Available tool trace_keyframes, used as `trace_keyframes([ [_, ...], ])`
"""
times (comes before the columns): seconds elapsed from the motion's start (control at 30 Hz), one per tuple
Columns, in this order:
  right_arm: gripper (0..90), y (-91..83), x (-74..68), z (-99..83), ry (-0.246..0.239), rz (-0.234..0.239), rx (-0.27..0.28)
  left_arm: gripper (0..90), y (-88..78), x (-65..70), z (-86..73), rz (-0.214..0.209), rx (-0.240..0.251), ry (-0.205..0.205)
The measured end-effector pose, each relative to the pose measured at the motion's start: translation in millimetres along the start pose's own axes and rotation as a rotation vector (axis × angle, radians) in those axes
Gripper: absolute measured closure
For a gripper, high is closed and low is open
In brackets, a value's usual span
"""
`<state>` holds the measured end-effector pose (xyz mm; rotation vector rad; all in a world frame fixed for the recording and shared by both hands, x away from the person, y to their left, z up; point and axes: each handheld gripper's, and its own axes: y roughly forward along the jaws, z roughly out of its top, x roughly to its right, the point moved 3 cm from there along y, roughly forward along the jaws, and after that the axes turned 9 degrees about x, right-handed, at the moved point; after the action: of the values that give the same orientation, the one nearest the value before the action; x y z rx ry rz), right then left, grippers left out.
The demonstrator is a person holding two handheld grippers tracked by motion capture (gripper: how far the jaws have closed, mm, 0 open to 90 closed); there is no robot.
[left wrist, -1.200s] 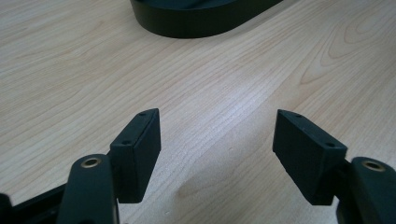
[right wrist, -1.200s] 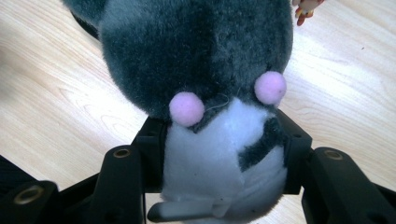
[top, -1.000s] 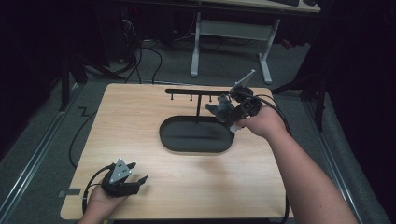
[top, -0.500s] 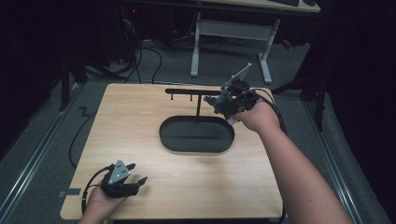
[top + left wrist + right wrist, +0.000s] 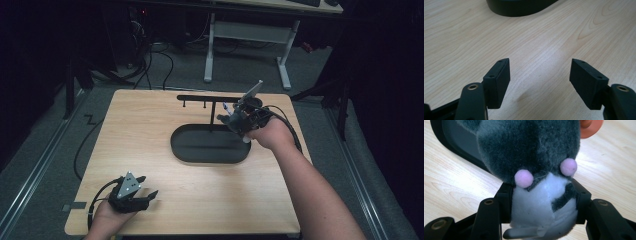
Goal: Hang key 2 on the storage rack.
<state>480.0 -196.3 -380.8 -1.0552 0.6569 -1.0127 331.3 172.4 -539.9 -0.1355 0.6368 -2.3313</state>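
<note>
The plush toy [image 5: 534, 170], grey and white with two pink pompoms, sits clamped between the jaws of the right gripper [image 5: 239, 121], the pads pressing into its white belly from both sides. In the high view that gripper hangs over the 2 o'clock end of the black oval tray [image 5: 210, 156], just beside the thin black rack [image 5: 210, 99] that stands behind the tray, toward 12 o'clock on the table [image 5: 150, 130]. The right gripper view shows the tray's rim passing under the toy at 10 o'clock, with bare wood to either side. The left gripper [image 5: 131, 192] rests near the table's front edge at 7 o'clock, well apart from the tray, its jaws standing wide with nothing between them. Bare wood lies between it and the tray, and left of the tray toward 9 o'clock.
</note>
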Motion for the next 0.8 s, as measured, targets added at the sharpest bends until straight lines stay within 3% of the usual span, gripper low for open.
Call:
trace_keyframes([
  [0.23,47.2,23.5,1.0,-3.7,0.009,0.018,0.009,33.4,0.0,-0.2,-0.8,-0.001,-0.004,-0.001],
  [0.53,45.5,39.5,2.1,-5.1,0.035,0.051,0.034,33.6,2.8,1.0,-0.2,-0.017,-0.010,0.001],
  [0.8,30.1,43.9,3.0,-7.8,0.048,0.079,0.063,33.9,2.7,2.2,0.9,-0.028,-0.011,0.000],
])
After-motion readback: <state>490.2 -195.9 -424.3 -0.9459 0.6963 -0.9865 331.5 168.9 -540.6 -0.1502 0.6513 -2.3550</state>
